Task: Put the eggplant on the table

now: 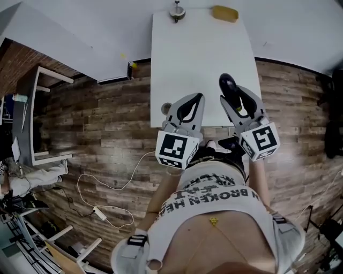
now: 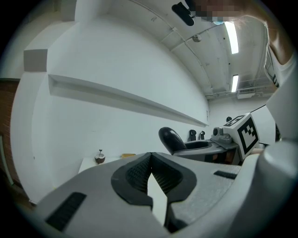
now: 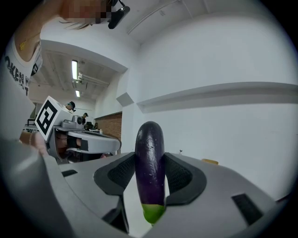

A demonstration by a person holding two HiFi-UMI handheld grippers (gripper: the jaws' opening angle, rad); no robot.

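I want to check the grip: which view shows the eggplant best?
The right gripper view: the eggplant stands full-length in the right claw, green end down. The head and left gripper views show only its dark upper part.

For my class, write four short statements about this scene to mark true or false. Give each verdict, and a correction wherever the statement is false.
1. The right gripper holds the eggplant between its jaws. True.
2. The left gripper has its jaws spread wide apart. False: the jaw tips meet and nothing is between them.
3. The eggplant lies flat on the white table. False: it stands upright in the right gripper, green end down.
4. A yellow object sits near the table's far edge. True.
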